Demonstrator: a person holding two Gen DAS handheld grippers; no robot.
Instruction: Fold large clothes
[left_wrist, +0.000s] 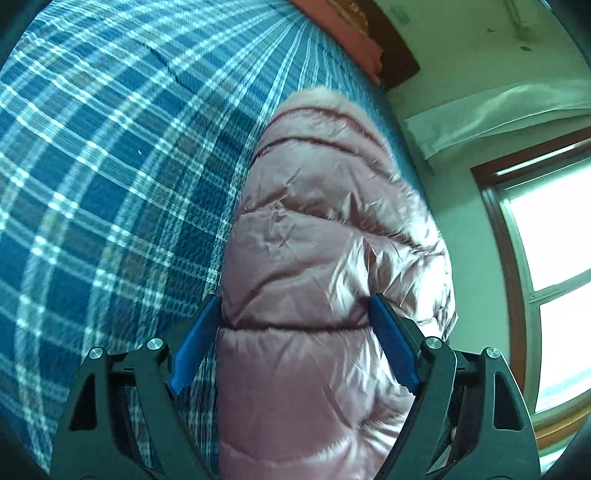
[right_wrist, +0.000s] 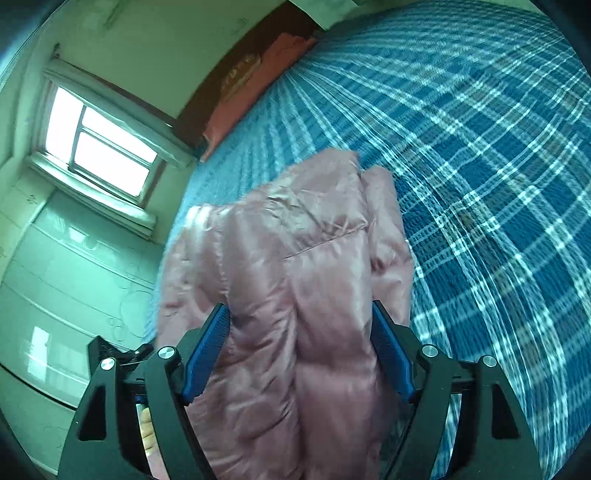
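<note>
The left tongs (left_wrist: 295, 306) stand wide apart, and the pink padded jacket (left_wrist: 317, 258) fills the gap between the two blue pads (left_wrist: 195, 347). The cloth touches the inner faces of both pads, but I cannot tell if the tongs really press it or if the jacket only lies between them. The right tongs (right_wrist: 299, 314) are also wide apart, with the same jacket (right_wrist: 295, 277) bulging between their blue pads (right_wrist: 207, 350); again a firm grip cannot be confirmed. Through the frame of the right tongs, a bit of the person's hand (right_wrist: 147, 435) is visible at the lower left.

The jacket is shiny and quilted, bunched up and crumpled, and it reaches from both tongs away over the bed (left_wrist: 92, 184). Its far end has a paler, fluffy edge (left_wrist: 321, 99). The bed is covered with a blue sheet with white checks. At the far end of the bed lies a reddish pillow (right_wrist: 251, 92) against a dark wooden headboard (right_wrist: 229, 66). Beside the bed there is a bright window (right_wrist: 99, 140) in a pale green wall (right_wrist: 166, 44), and a light cabinet (right_wrist: 66, 266) stands under the window
</note>
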